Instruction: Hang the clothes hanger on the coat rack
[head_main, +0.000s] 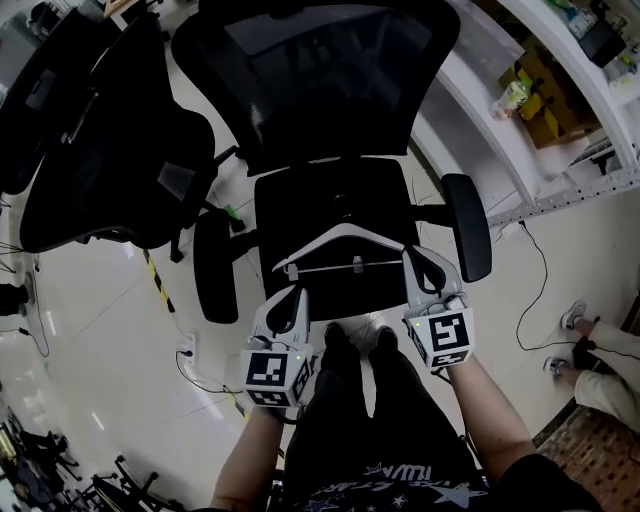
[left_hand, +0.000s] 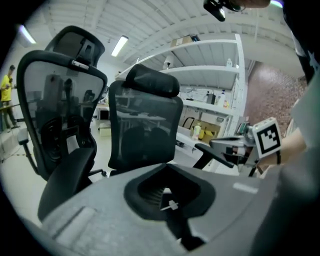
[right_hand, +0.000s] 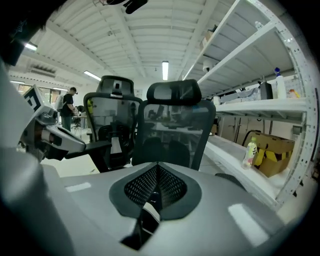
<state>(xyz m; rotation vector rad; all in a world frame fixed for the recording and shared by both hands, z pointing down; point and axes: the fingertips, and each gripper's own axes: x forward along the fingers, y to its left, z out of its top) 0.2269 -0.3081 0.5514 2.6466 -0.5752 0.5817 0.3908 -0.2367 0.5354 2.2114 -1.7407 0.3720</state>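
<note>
The left gripper (head_main: 288, 300) has its jaws pressed together on the left end of the white clothes hanger (head_main: 345, 237). In the left gripper view a thin white piece of it shows in the dark gap between them. The right gripper (head_main: 428, 272) is likewise clamped tight, pinching the hanger's right end, and a white sliver sits in its jaw gap in the right gripper view. The hanger spans the space between the two grippers, its arched top on the far side and its straight bar nearer the person. It is held just above the seat of a black office chair (head_main: 300, 215), whose mesh back rises on the far side. A second chair (head_main: 110, 150) stands to the left on the pale floor (head_main: 110, 330). White shelving (head_main: 500, 150) runs along the right, carrying a bottle (head_main: 512, 95) and a yellow box (head_main: 548, 112).
</note>
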